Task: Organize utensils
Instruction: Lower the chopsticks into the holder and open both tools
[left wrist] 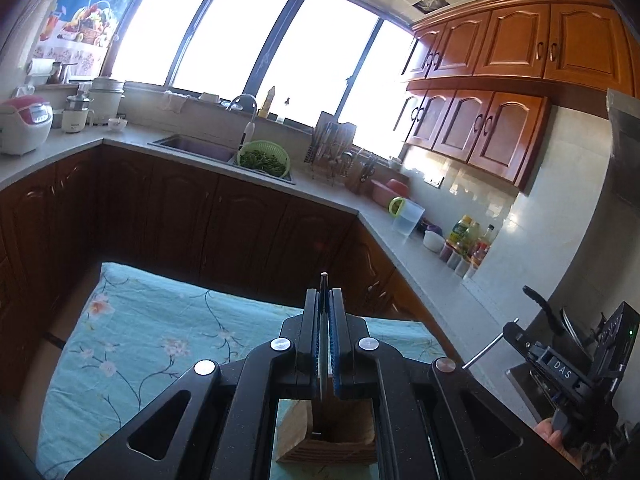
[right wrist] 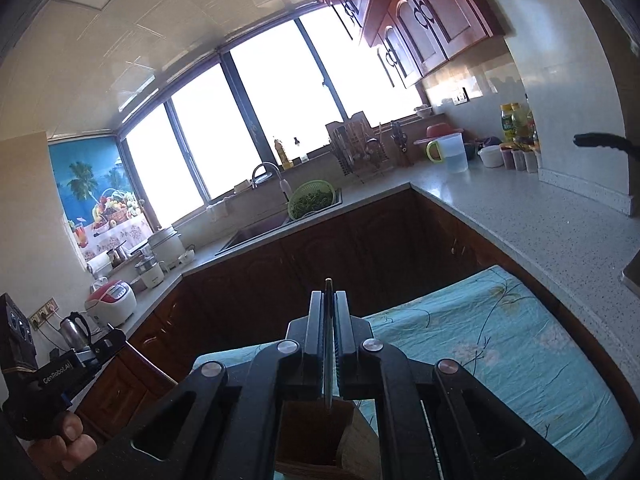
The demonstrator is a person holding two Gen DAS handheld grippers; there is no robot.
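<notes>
My left gripper [left wrist: 324, 300] is shut on a thin metal utensil [left wrist: 323, 344] held edge-on, its dark end sticking out past the fingertips and its lower end reaching toward a wooden holder [left wrist: 326, 440] on the table below. My right gripper [right wrist: 329, 300] is likewise shut on a thin metal utensil [right wrist: 328, 368], its tip pointing down into the open top of the wooden holder [right wrist: 316, 436]. The right gripper also shows at the right edge of the left wrist view [left wrist: 560, 368]; the left gripper shows at the left edge of the right wrist view [right wrist: 52, 380].
The table carries a turquoise floral cloth [left wrist: 132, 340]. Behind it run dark wooden cabinets and a grey L-shaped counter [left wrist: 400, 248] with a sink [left wrist: 192, 146], a green colander [left wrist: 264, 158], a dish rack [left wrist: 332, 148], a jug [left wrist: 408, 218], bottles [left wrist: 468, 240] and a rice cooker [left wrist: 24, 122].
</notes>
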